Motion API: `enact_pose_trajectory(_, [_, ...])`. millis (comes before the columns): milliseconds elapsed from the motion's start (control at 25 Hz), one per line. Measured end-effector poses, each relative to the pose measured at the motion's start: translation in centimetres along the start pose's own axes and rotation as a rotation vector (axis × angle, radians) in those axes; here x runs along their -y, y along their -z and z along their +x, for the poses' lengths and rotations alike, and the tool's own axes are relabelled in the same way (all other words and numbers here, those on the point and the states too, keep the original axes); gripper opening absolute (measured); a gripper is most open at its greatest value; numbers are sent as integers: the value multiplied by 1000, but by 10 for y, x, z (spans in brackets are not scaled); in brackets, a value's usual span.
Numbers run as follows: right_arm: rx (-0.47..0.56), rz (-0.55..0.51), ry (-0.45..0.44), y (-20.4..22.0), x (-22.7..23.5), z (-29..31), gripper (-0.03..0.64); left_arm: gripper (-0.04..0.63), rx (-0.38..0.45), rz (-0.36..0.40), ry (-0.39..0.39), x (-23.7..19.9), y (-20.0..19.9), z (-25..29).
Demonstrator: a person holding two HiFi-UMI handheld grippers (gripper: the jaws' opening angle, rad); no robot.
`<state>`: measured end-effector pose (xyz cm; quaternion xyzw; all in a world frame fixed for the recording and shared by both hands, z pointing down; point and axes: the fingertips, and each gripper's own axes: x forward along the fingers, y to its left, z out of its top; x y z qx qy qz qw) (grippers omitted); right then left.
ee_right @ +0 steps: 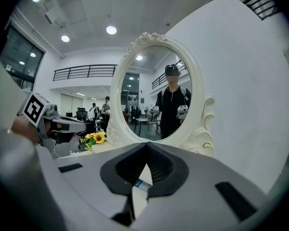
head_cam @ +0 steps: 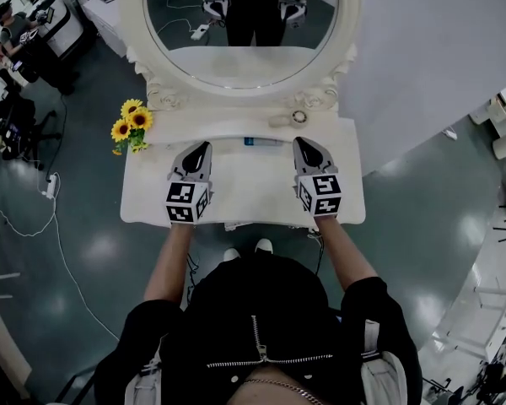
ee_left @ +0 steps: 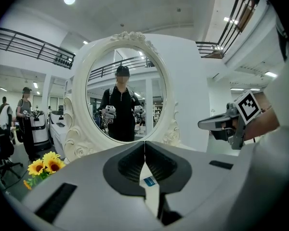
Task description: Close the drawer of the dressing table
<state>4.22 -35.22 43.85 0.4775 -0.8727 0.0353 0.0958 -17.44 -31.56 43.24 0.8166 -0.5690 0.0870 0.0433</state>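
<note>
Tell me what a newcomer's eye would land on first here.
The big round mirror in its ornate white frame dominates, standing at the back of the dressing table and reflecting the person. Below it the left gripper and right gripper are held side by side over the white tabletop, jaws shut and empty. Yellow sunflowers brighten the table's left back corner.

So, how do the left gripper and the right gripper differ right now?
The left gripper is near the sunflowers; the right gripper is far from them. In the head view the left gripper's tip leans rightward, the right gripper's leftward. Both are shut, empty, over the white dressing table.
</note>
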Motion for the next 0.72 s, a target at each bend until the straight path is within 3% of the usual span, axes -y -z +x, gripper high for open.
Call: enact_pose_trajectory(720, [-14,34,-5,8,3,-7,3,21,-6,-12,-5,6,4,-3])
